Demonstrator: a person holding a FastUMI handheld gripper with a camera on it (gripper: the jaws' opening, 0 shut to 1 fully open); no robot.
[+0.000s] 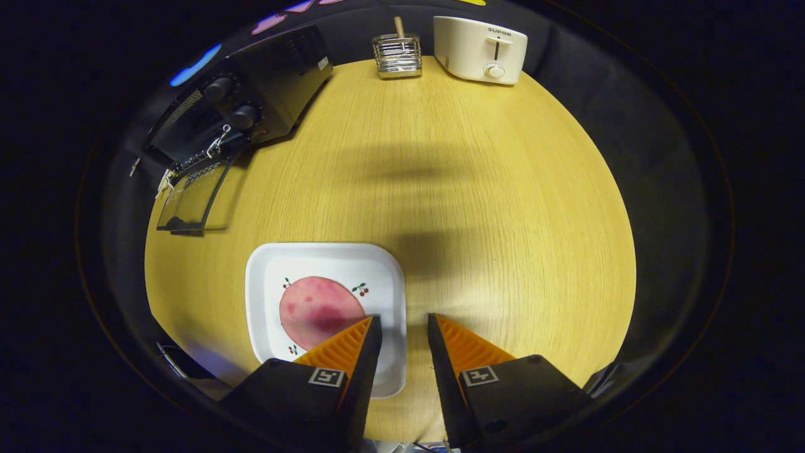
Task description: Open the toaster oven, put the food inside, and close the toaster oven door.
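The tongs [404, 324] hung above the near edge of the counter [490, 207], fingers parted with a modest gap and holding nothing; the food, a round pink slice [317, 308], lay on a white square plate [267, 277] just ahead of the left finger, likely next to be picked up; the toaster oven [251, 100] stood at the far left corner, its glass door [192, 198] already dropped open; a cream toaster [481, 49] and a wire rack [397, 56] sat along the far edge, clear of the path.
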